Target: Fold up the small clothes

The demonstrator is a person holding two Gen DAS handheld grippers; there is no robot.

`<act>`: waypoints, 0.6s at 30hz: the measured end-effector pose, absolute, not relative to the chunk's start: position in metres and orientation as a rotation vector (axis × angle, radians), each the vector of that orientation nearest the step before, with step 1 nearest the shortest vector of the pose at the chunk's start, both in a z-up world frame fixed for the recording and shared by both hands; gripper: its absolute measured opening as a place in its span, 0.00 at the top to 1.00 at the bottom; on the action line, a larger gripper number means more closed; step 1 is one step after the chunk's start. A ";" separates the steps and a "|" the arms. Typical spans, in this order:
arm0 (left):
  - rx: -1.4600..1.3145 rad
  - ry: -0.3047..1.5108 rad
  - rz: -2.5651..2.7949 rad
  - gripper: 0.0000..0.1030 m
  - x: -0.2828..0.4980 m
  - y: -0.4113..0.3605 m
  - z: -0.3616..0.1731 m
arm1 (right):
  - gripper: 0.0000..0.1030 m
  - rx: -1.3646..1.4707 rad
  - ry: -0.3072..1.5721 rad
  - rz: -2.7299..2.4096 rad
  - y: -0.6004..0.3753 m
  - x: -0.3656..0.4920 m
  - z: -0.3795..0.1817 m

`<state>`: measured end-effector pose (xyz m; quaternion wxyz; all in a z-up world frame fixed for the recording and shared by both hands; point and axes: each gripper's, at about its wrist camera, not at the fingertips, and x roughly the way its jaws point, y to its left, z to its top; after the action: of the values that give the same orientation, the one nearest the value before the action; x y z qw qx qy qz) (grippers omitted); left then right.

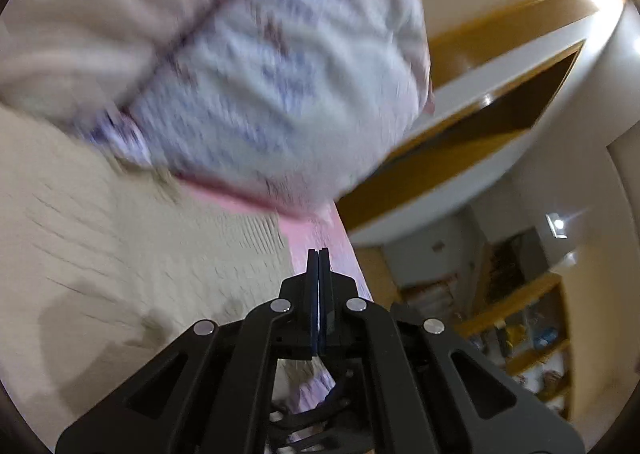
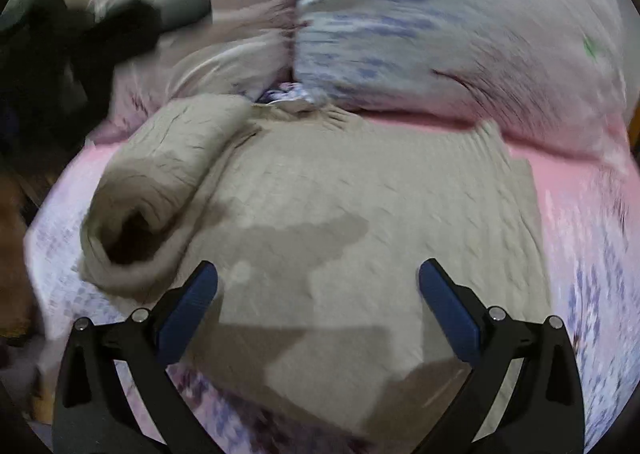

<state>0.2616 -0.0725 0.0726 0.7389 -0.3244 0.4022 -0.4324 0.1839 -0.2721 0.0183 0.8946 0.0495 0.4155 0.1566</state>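
In the left wrist view the left gripper [image 1: 319, 254] has its jaws pressed together on nothing, above the edge of the beige sweater [image 1: 132, 254] on the pink bed sheet [image 1: 320, 230], near a floral pillow [image 1: 280, 74]. In the right wrist view the right gripper [image 2: 318, 286] hangs with jaws spread over the sweater [image 2: 340, 206], whose left sleeve lies folded inward.

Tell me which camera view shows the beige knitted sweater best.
The right wrist view: the beige knitted sweater lies spread across the bed, one sleeve folded over. The left wrist view shows only a blurred part of it.
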 end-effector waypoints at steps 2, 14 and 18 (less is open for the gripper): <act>-0.688 0.883 -0.952 1.00 0.257 -0.070 0.071 | 0.05 0.239 0.849 0.410 -0.292 0.178 0.026; -0.410 0.801 -0.430 0.22 0.221 0.055 0.084 | 0.34 0.679 1.062 0.731 -0.242 0.240 0.013; -0.400 0.880 -0.386 0.22 0.226 0.072 0.062 | 0.35 0.702 1.121 0.716 -0.225 0.257 0.007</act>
<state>0.2257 0.0718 0.0624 0.8675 -0.1910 0.4206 -0.1845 0.2570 -0.2246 0.0074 0.7303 0.3186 0.5092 0.3254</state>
